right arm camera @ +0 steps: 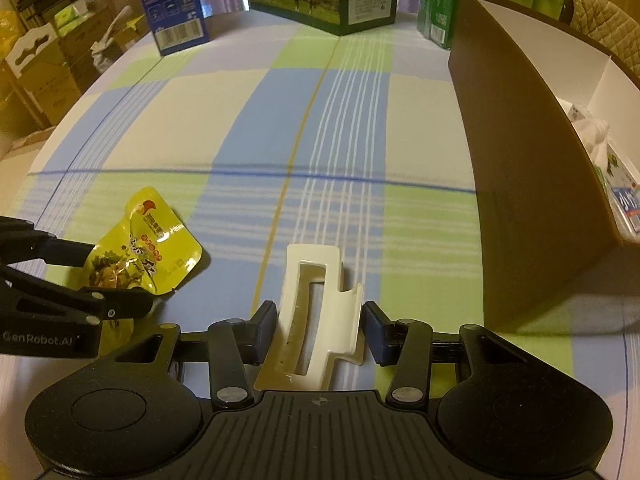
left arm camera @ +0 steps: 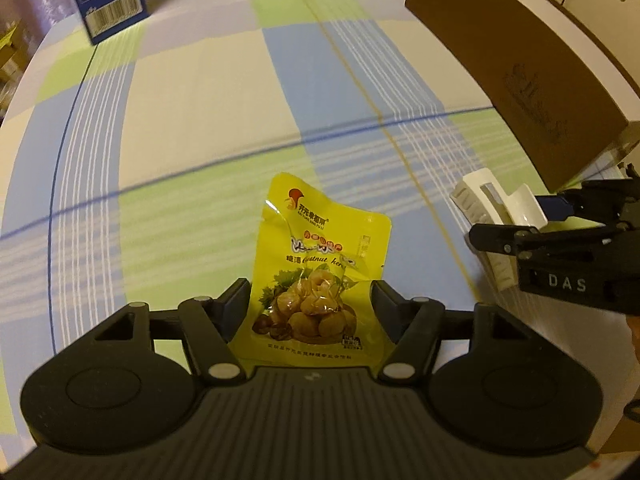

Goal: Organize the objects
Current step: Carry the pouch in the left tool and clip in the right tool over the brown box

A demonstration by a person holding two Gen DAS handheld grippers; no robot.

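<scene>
Right under my left gripper [left arm camera: 310, 308], one yellow chestnut packet [left arm camera: 316, 280] sits on the bench [left arm camera: 200, 120] between my fingers [left arm camera: 236, 304], pads at its two edges, though I can't tell whether they're pressing. Over on my right gripper [right arm camera: 320, 332], one white hair claw clip [right arm camera: 316, 320] lies between the fingers [right arm camera: 266, 330]; a gap shows on the right side, so they're apart, not gripping. One brown box [right arm camera: 520, 168] stands right of the clip.
</scene>
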